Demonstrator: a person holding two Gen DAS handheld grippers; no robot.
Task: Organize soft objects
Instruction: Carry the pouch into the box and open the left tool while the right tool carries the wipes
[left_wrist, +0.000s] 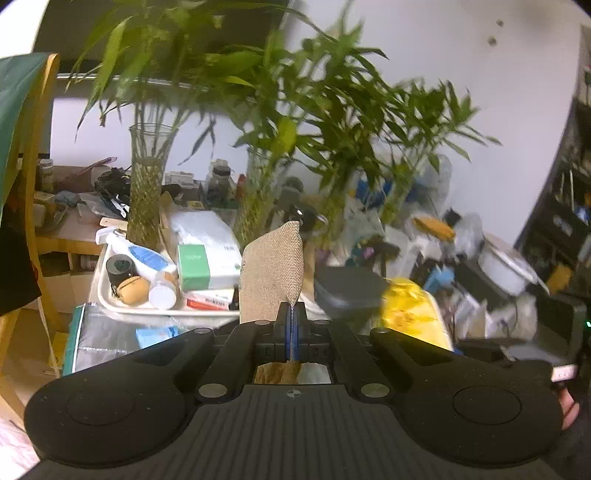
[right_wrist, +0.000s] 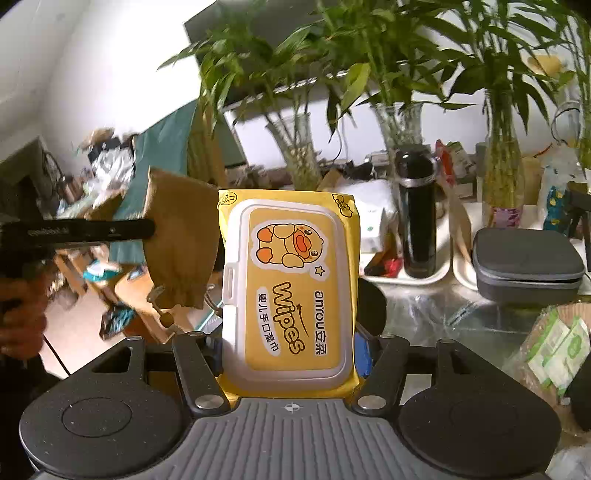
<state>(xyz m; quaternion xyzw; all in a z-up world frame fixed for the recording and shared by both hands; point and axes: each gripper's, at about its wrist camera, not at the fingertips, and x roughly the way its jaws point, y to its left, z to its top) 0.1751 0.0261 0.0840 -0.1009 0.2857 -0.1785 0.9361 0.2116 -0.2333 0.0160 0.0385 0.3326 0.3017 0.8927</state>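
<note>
Tan woven cloth, a small pouch (left_wrist: 271, 273), stands up from the left gripper (left_wrist: 291, 321), whose jaws are pressed flat together on its edge. It is lifted clear of the cluttered tabletop (right_wrist: 443, 321), with bamboo vases (left_wrist: 147, 184) and a full tray (left_wrist: 110, 299) close behind. The right gripper (right_wrist: 291, 354) has its jaws spread wide, clamping a yellow wipes pack (right_wrist: 290, 291), printed "wipes" and "anrou", with a duck on its white lid.

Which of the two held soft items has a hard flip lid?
The yellow wipes pack in the right hand-held gripper; the tan cloth pouch in the left hand-held gripper is plain fabric.
</note>
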